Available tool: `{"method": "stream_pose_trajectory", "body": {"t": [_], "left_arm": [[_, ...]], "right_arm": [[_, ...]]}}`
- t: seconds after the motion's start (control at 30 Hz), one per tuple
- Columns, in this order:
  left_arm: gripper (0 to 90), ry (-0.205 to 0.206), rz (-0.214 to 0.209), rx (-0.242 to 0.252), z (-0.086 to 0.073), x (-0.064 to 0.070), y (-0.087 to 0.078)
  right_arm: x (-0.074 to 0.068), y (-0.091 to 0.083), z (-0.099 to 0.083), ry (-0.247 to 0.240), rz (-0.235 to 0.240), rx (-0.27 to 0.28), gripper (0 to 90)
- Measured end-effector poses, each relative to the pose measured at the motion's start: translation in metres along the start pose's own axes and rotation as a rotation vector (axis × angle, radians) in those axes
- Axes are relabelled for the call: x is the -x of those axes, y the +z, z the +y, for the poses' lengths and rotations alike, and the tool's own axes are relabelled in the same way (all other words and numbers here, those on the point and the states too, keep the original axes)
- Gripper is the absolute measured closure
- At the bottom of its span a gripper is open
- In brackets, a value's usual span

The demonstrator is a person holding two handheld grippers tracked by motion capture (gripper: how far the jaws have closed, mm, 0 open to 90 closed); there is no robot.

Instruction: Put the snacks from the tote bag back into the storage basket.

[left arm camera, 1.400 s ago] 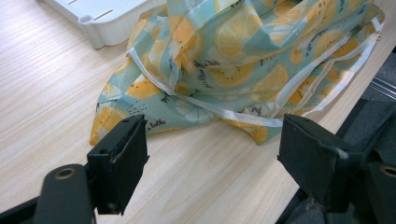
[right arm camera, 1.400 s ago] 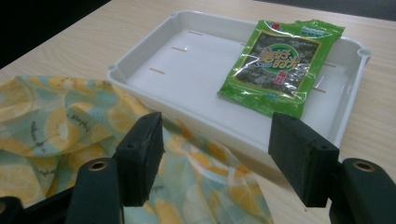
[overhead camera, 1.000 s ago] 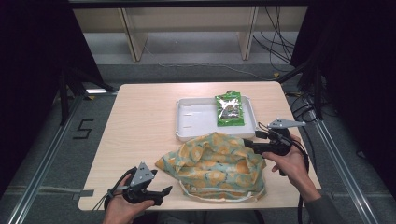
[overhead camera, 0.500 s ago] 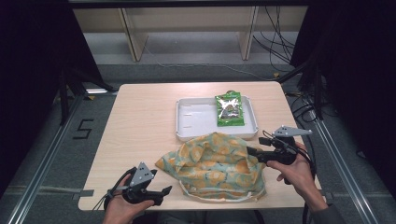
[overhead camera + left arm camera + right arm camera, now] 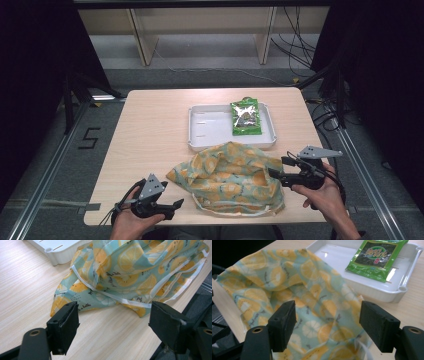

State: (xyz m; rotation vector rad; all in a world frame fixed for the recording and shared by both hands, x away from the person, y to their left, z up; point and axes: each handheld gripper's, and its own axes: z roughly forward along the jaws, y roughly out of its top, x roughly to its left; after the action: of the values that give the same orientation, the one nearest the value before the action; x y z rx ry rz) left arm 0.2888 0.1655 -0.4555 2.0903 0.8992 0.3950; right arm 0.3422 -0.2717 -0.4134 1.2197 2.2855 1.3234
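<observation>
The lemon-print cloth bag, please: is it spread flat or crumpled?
Crumpled: the bag lies in a heap of folds on the table, its far edge against the tray.

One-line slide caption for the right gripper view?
Open right gripper poised over the crumpled lemon-print bag, with a green snack packet lying in the white tray beyond.

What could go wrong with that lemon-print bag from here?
The bag lies crumpled with its near edge at the table edge, so a tug might slide it off. It also touches the tray; pulling could drag that. The open right gripper may pinch several layers at once.
</observation>
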Motion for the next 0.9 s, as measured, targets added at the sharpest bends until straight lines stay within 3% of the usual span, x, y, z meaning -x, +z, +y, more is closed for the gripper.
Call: {"method": "stream_pose_trajectory", "body": {"t": [0.17, 0.2, 0.23, 0.33, 0.37, 0.4, 0.43, 0.53, 0.6, 0.63, 0.67, 0.77, 0.8, 0.83, 0.87, 0.9], "left_arm": [[23.3, 0.02, 0.004, -0.009, 0.001, -0.001, -0.001], [23.3, 0.019, 0.005, -0.009, 0.001, -0.001, -0.001], [23.3, 0.019, 0.008, -0.009, 0.0, -0.001, -0.001], [23.3, 0.015, 0.008, 0.002, 0.0, -0.001, -0.001], [23.3, 0.016, 0.007, 0.001, 0.0, -0.001, 0.0], [23.3, 0.017, 0.007, 0.002, 0.0, -0.001, 0.0], [23.3, 0.016, 0.004, 0.003, 0.0, -0.001, 0.0], [23.3, 0.017, 0.003, 0.002, 0.0, -0.001, 0.0], [23.3, 0.017, 0.003, 0.0, 0.0, -0.001, 0.0], [23.3, 0.02, 0.002, -0.003, 0.0, -0.001, 0.0], [23.3, 0.02, 0.002, -0.003, 0.0, -0.001, 0.0], [23.3, 0.019, 0.002, -0.003, 0.0, -0.001, 0.0], [23.3, 0.019, 0.002, -0.002, 0.0, -0.001, 0.0], [23.3, 0.022, 0.001, -0.004, 0.0, -0.001, 0.0], [23.3, 0.001, -0.008, -0.012, 0.0, -0.001, 0.0], [23.3, 0.006, -0.005, -0.008, 0.0, -0.001, 0.0]], "right_arm": [[-0.005, -0.001, -0.009, -0.011, 0.009, -0.016, 29.1], [-0.004, -0.002, -0.01, -0.032, 0.003, -0.022, 28.7], [-0.007, -0.003, -0.012, -0.013, 0.001, -0.031, 28.4], [-0.008, -0.005, -0.015, -0.029, 0.005, -0.02, 28.3], [-0.01, -0.006, -0.017, -0.011, 0.01, -0.018, 28.2], [-0.008, -0.006, -0.018, -0.035, 0.01, -0.008, 28.0], [-0.012, -0.008, -0.019, -0.014, 0.006, -0.017, 27.7], [-0.014, -0.011, -0.024, -0.01, 0.006, -0.028, 27.4], [-0.012, -0.011, -0.027, -0.042, 0.023, -0.015, 27.2], [-0.015, -0.012, -0.029, -0.005, 0.016, -0.016, 27.2], [-0.014, -0.014, -0.03, -0.026, 0.004, -0.019, 27.1], [-0.015, -0.015, -0.035, 0.003, 0.015, -0.022, 26.9], [-0.016, -0.015, -0.036, 0.005, 0.011, -0.035, 26.8], [-0.016, -0.014, -0.038, -0.002, 0.015, -0.013, 26.7], [-0.016, -0.015, -0.038, -0.015, 0.013, -0.03, 26.4], [-0.018, -0.016, -0.04, -0.001, 0.02, -0.031, 26.3]]}}
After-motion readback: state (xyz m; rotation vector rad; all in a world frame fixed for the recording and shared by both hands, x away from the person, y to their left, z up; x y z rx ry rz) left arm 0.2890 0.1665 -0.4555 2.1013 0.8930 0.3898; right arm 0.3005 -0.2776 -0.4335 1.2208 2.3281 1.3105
